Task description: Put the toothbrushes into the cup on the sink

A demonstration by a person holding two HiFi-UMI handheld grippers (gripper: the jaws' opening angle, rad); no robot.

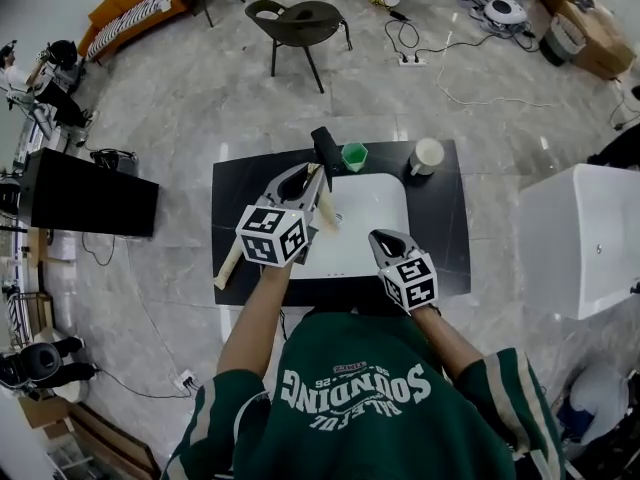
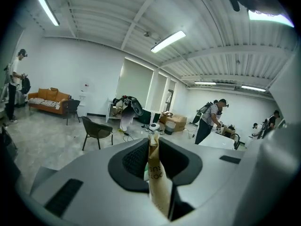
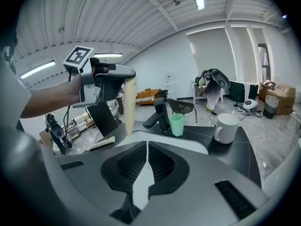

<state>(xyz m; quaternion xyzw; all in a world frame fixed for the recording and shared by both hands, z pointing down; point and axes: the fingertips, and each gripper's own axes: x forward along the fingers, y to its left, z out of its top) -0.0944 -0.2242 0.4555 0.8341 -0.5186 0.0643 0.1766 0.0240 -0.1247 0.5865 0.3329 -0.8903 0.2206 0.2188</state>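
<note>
Beige paper wraps the toothbrush (image 1: pixel 327 211) (image 2: pixel 157 182) (image 3: pixel 129 105), which is clamped in the left claw (image 1: pixel 313 174) (image 2: pixel 153 140). The left gripper view shows both jaws pressed against the wrapper, with the package running lengthwise between them. The right gripper view shows the package hanging nearly upright, raised clear of the tabletop (image 1: pixel 445 228) (image 3: pixel 242 142). In the head view it sits over the left edge of the white sink (image 1: pixel 375 203) (image 3: pixel 188 142).

The green cup (image 1: pixel 354 156) (image 3: pixel 177 125) stands upright at the back rim of the sink, apart from the held toothbrush. It is just right of the black faucet (image 1: pixel 325 150) (image 3: pixel 160 114). A white mug (image 1: pixel 427 155) (image 3: pixel 226 127) stands further right on the dark tabletop, well apart from the cup.

A second wrapped toothbrush (image 1: pixel 228 263) (image 3: pixel 101 144) lies flat near the tabletop's left edge, touched by neither claw.

The right claw (image 1: pixel 380 236) (image 3: pixel 147 142) is clenched with its jaws together and nothing between them. It is held over the near right part of the sink.

Beyond the tabletop on the marble floor are a dark chair (image 1: pixel 300 23), an orange sofa (image 1: pixel 130 3) and a white cabinet (image 1: pixel 580 238) to the right.
</note>
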